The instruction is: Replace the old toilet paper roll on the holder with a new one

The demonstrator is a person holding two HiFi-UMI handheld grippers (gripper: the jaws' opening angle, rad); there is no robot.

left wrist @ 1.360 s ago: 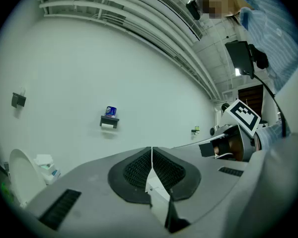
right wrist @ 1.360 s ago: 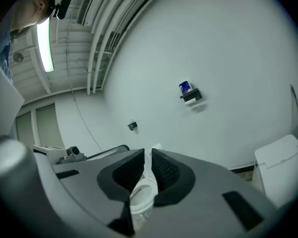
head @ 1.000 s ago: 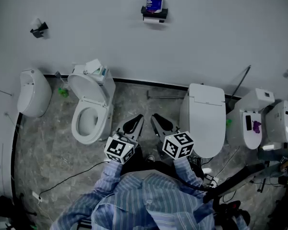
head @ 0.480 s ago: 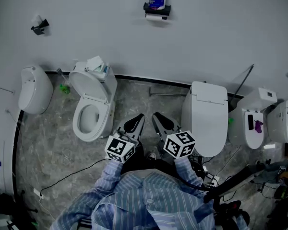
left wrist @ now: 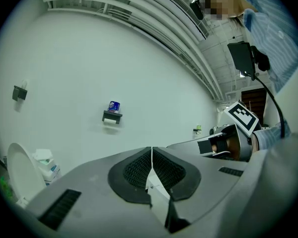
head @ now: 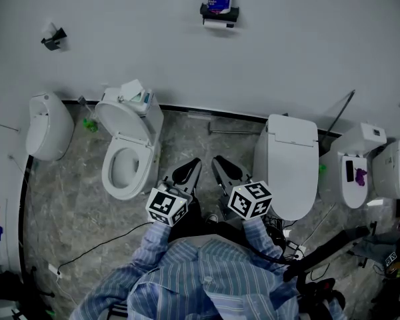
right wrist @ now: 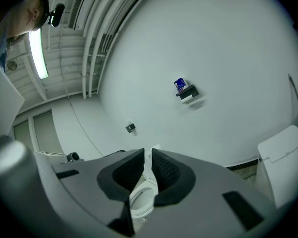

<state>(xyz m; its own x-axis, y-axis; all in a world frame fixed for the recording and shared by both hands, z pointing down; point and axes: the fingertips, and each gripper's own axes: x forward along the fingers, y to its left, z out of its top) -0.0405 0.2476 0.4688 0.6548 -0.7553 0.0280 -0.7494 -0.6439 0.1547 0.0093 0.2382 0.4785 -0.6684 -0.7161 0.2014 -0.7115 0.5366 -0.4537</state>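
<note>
grey marbled floor (head: 67, 199), white wall (head: 120, 32), roll holder (head: 220, 13)

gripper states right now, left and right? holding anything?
Left gripper: closed, pads together, holding nothing.
Right gripper: barely open, with a narrow slit between the pads, holding nothing.

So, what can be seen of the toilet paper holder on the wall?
The holder is a small dark bracket with a flat top, fixed to the plain white wall, above the floor gap between the open toilet and the lidded toilet. A blue-and-white wrapped roll stands upright on its top, and a white roll hangs beneath it. Nothing else touches it. Its finer parts are too small to tell.
</note>
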